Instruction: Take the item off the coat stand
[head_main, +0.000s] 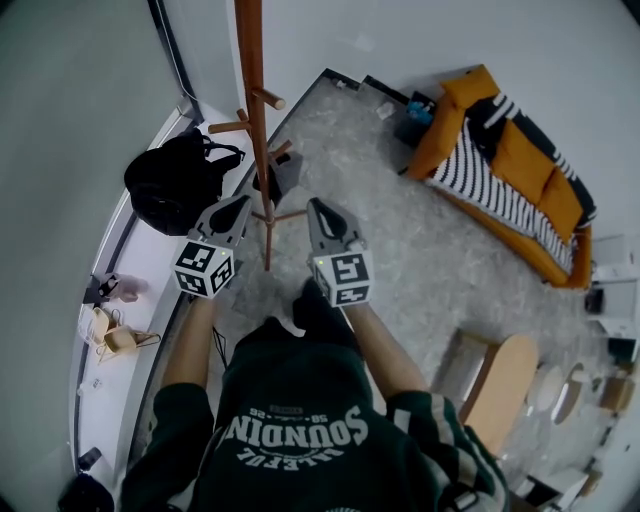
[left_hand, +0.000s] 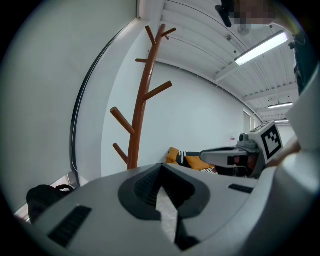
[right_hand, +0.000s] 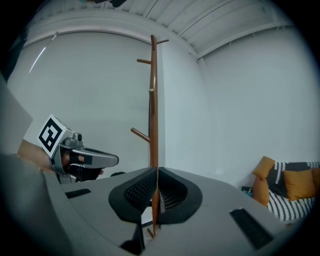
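Note:
The wooden coat stand (head_main: 255, 110) rises just ahead of both grippers; its pegs (left_hand: 159, 91) that I can see are bare. A black bag (head_main: 175, 182) lies on the white ledge (head_main: 112, 262) left of the stand, and shows low at the left in the left gripper view (left_hand: 44, 198). My left gripper (head_main: 238, 208) points at the stand's base from the left, jaws together and empty (left_hand: 160, 172). My right gripper (head_main: 315, 208) is level with it on the right, shut with nothing in it (right_hand: 154, 172). The stand's pole (right_hand: 153, 110) lines up with its closed jaws.
An orange sofa (head_main: 505, 165) with a striped throw stands at the right. A wooden table (head_main: 505, 385) and chairs are at the lower right. Small items (head_main: 110, 332) sit on the ledge. A dark grey box (head_main: 282, 170) rests by the stand's foot.

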